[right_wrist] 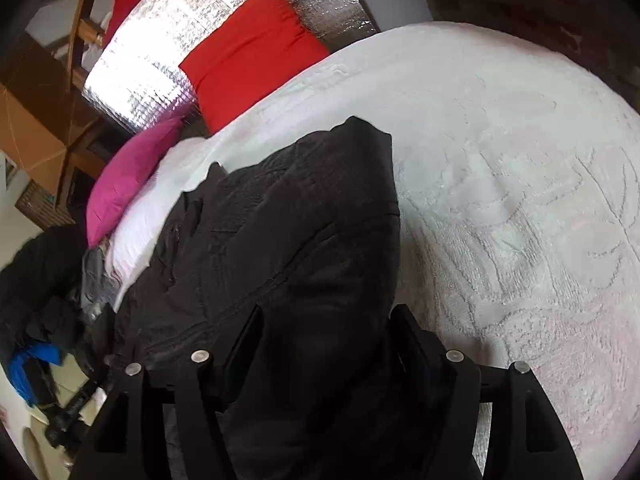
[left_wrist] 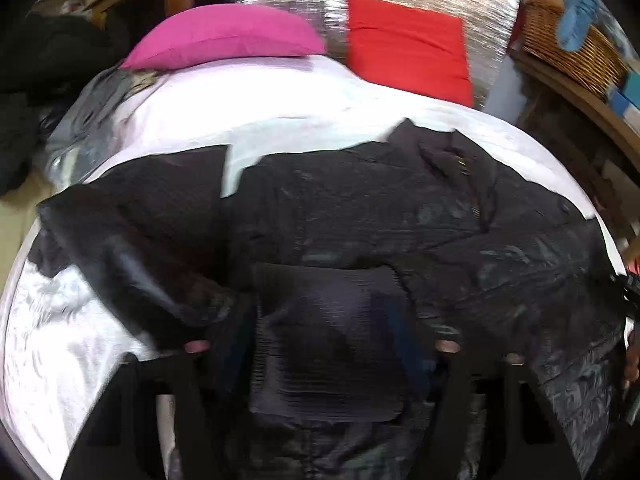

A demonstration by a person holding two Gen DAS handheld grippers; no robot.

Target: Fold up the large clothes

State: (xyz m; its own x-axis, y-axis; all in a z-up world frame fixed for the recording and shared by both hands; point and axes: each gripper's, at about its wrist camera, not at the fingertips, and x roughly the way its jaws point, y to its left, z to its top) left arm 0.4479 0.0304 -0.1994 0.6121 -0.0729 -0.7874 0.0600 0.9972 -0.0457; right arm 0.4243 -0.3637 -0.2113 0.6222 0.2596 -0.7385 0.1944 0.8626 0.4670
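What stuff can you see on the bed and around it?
jacket: one, black, spread on the bed
bedspread: one, white, covering the bed
cushion: one, pink, at the bed's head
red cushion: one, against the foil
foil sheet: one, silver, behind the cushions
basket: one, wicker, on a side shelf
left claw: black, jacket cloth between its fingers
right claw: black, open over the jacket's edge

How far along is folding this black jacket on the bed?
Done: the black jacket lies spread on the white bedcover, one sleeve apparently folded inward. In hand: both the left gripper and right gripper straddle its fabric. Left: the main folds.
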